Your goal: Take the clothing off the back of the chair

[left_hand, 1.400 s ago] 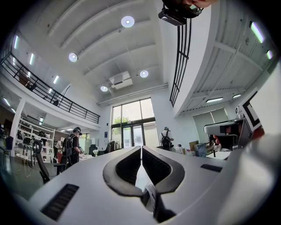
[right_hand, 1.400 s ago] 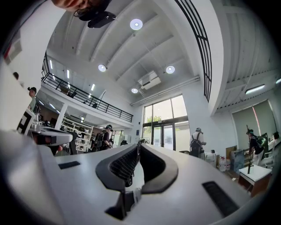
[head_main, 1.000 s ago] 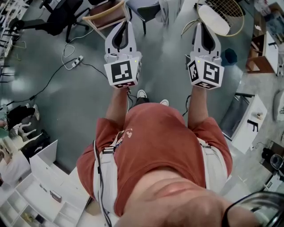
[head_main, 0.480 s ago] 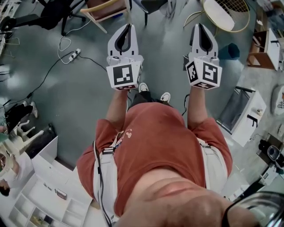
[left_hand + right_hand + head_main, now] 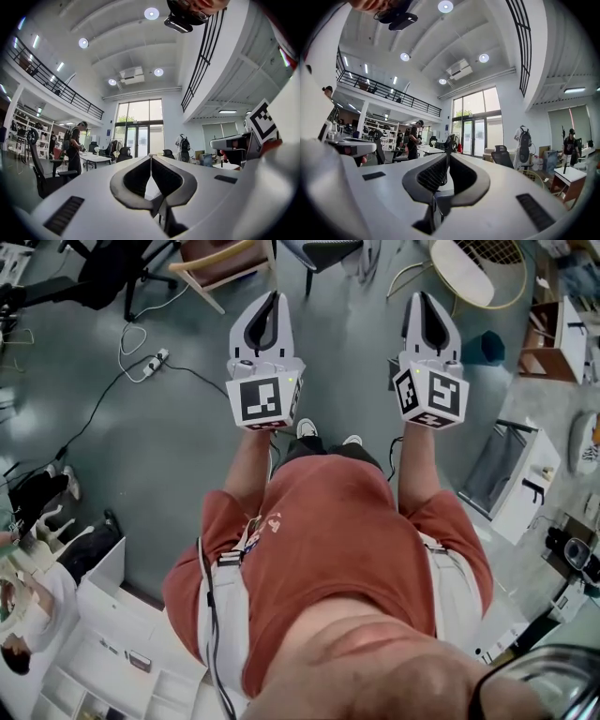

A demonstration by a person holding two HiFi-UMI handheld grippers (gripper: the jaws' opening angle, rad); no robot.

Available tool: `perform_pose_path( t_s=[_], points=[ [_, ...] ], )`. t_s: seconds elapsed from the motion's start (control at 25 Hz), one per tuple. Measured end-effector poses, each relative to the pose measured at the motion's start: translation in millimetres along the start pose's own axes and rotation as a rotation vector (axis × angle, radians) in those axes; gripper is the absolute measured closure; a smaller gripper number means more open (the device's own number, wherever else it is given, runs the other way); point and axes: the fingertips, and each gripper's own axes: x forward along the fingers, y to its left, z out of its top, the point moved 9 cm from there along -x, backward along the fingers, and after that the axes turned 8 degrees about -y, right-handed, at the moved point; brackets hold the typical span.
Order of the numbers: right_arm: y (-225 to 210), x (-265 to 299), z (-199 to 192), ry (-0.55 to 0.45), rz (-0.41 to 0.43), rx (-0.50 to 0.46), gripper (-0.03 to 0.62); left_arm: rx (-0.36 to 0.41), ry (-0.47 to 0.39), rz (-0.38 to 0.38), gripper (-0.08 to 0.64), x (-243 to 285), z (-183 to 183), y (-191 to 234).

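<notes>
While you stand on the smooth grey-green floor (image 5: 141, 456), your left gripper (image 5: 273, 298) and right gripper (image 5: 421, 298) point level and forward, each with its jaws pressed together on nothing. Well ahead of them stands a dark office chair (image 5: 503, 155), the likely target. Just behind that chair, to its right in the right gripper view, a white garment (image 5: 519, 135) hangs upright, its long axis vertical, with a black backpack (image 5: 525, 140) over it. Whether it rests on the chair's back or on a stand behind cannot be told from here. Chair and garment lie right of both jaw lines, so your right gripper seems the nearer one, and you will likely need to walk closer before opening either. Beyond the chair are tall glass doors (image 5: 480, 136). Left of it are desks with people, and above it a railed mezzanine (image 5: 393, 96) and round ceiling lights.
</notes>
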Motion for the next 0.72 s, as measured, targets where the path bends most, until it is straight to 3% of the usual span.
perform_pose_path(
  t_s=[0.32,0.72],
  points=[
    [2.4,9.0,22.7,-0.053,-0.003,-0.011,0.559,0.060,-0.052,-0.014,0.537,12.6,20.8,8.8],
    [-45.5,28.7,11.2,-0.073,-0.031,0.012,0.559,0.070,-0.065,-0.027,0.537,58.9,21.0,-17.9]
  ],
)
